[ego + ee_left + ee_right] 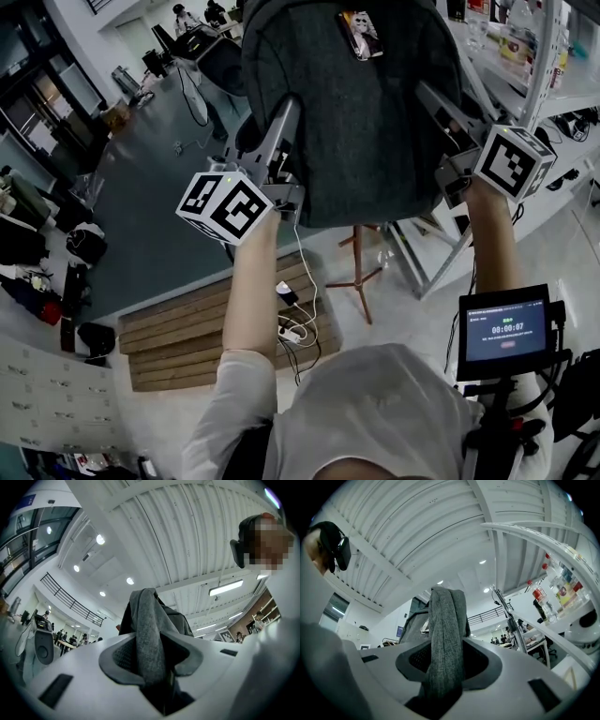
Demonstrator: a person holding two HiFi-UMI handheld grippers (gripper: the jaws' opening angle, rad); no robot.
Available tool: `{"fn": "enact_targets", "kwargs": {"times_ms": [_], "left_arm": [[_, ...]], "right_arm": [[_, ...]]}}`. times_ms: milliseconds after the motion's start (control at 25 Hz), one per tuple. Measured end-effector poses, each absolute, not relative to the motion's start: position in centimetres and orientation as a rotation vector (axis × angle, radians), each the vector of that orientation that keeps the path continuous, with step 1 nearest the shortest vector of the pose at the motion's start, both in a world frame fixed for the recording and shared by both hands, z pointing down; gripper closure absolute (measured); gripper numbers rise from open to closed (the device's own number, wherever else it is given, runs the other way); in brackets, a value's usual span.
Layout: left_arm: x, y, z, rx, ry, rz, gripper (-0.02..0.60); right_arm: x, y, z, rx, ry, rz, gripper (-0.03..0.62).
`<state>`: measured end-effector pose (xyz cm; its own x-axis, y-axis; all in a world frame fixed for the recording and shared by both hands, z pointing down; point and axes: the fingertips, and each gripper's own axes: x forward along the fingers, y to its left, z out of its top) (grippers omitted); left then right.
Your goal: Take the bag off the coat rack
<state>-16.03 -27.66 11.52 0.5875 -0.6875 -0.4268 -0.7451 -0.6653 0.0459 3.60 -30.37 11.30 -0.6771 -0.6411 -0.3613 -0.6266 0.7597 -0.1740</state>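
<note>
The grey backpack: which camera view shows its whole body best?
The head view: most of the grey backpack is visible there. The left gripper view shows mainly one strap clamped between fingers; the right gripper view, the other strap.

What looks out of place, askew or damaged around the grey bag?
Nothing stands out. The grey bag hangs evenly, the left hand-held gripper shut on one strap, the right hand-held gripper on the other strap. The coat rack stands upright beneath.
</note>
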Motion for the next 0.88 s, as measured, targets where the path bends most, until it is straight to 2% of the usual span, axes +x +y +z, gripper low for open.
{"fn": "enact_targets", "kwargs": {"times_ms": [480, 720, 880], "left_arm": [[-14.5, -25.8, 8.7, -2.661, 1.154, 0.627, 0.443], [-9.6, -25.3, 11.8, -2.736, 1.065, 0.619, 0.443], [-6.5, -22.9, 10.9, -2.823, 0.947, 0.630, 0.443]], "right_arm": [[4.6, -28.0, 8.4, -0.915, 2.531, 0.042, 0.430], [9.5, -26.1, 11.7, -1.018, 2.493, 0.035, 0.430], [12.6, -21.9, 10.7, -1.146, 2.451, 0.042, 0.430]]}}
